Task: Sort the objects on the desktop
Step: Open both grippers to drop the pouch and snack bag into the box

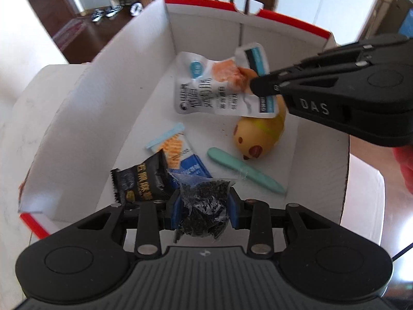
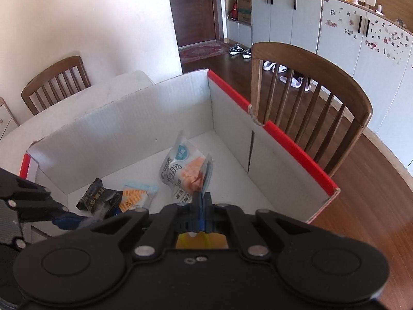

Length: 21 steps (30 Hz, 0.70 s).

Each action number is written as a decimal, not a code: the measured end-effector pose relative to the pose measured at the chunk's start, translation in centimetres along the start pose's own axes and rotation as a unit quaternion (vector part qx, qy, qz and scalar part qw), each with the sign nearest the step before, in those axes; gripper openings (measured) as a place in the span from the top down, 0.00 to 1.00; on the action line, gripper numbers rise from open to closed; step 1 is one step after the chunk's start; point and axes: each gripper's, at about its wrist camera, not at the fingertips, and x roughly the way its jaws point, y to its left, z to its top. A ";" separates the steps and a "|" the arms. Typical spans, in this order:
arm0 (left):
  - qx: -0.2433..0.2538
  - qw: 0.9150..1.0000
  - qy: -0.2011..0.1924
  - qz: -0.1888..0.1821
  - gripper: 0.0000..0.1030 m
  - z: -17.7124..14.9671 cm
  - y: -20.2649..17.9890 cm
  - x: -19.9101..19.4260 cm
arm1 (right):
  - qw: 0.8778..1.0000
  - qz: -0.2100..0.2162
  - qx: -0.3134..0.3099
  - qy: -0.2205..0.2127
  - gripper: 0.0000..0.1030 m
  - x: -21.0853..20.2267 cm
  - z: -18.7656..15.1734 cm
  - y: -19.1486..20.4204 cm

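Snack packets [image 1: 178,152] lie in a white box [image 1: 85,118] on the table, both tongs pinching pouches, wooden chairs [image 2: 309,95] beyond.

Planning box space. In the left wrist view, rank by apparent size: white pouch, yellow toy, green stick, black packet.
1. white pouch
2. yellow toy, partly hidden by the pouch
3. green stick and black packet: look alike, unranked.

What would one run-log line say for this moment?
left tool: shut on clear bag of dark bits | right tool: shut on white snack pouch | both over white box
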 end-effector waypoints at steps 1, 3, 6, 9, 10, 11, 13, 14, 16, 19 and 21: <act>0.008 1.000 0.004 0.003 0.68 0.1 -0.1 0.2 | 1.000 0.001 -0.001 0.001 1.00 0.1 0.0 0.0; 0.026 0.999 0.016 0.008 0.68 0.2 -0.5 0.6 | 1.000 0.001 -0.003 0.005 1.00 0.3 0.1 0.0; 0.039 0.999 0.033 0.011 0.68 0.5 -0.8 1.2 | 1.000 0.005 -0.004 0.010 1.00 0.5 0.1 0.1; 0.036 0.998 0.044 0.004 0.68 0.7 -0.6 1.7 | 1.000 0.011 0.002 0.013 1.00 0.7 0.2 0.0; 0.035 0.998 0.048 0.003 0.68 0.7 -0.5 1.8 | 1.000 0.014 0.004 0.015 1.00 0.7 0.2 -0.1; 0.034 0.998 0.052 0.002 0.67 0.7 -0.5 2.0 | 1.000 0.016 0.005 0.016 1.00 0.8 0.2 -0.1; 0.034 0.997 0.062 -0.001 0.67 0.8 -0.3 2.4 | 1.000 0.017 0.004 0.018 1.00 0.8 0.3 0.0; 0.034 0.997 0.065 -0.003 0.67 0.8 -0.3 2.4 | 1.000 0.017 0.004 0.019 1.00 0.8 0.3 0.0; 0.036 0.997 0.071 -0.005 0.66 0.8 -0.3 2.6 | 1.000 0.020 0.007 0.021 1.00 0.9 0.4 -0.1; 0.047 0.996 0.075 -0.002 0.66 0.9 -0.3 2.6 | 0.999 0.025 0.011 0.026 0.99 0.8 0.5 -0.2; 0.048 0.996 0.072 -0.002 0.65 0.9 -0.2 2.5 | 0.999 0.028 0.016 0.026 0.92 0.7 0.5 -0.3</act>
